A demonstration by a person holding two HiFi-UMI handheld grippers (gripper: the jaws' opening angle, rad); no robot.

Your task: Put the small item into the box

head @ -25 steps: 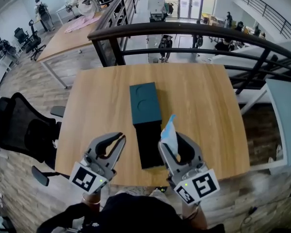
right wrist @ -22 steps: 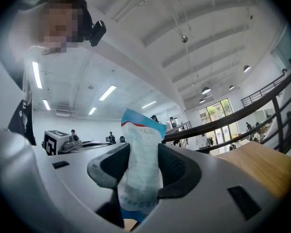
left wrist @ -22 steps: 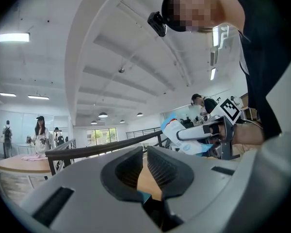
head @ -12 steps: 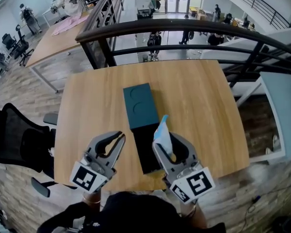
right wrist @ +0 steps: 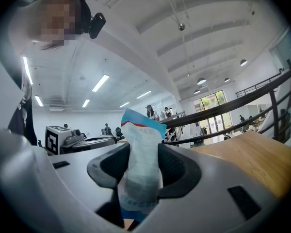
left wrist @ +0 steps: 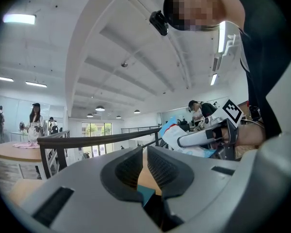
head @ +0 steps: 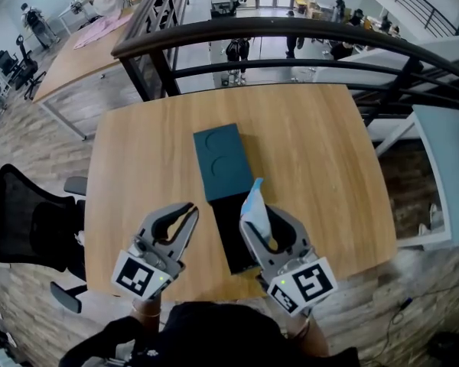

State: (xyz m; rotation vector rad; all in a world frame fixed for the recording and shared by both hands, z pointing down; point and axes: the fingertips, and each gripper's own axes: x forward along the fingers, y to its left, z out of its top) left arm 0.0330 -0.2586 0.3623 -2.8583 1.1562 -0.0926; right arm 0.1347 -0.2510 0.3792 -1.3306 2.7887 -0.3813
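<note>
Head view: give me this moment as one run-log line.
right gripper: shut on packet | left gripper: shut, empty | box: open, packet not inside

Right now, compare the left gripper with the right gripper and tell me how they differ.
The left gripper has its fingers drawn together, nothing between them; the right gripper has its fingers apart, clamping a small white-and-blue packet upright. The left gripper hangs over bare wooden table left of the open black box; the right gripper overlaps that box's right edge. Both are grey with marker cubes.
</note>
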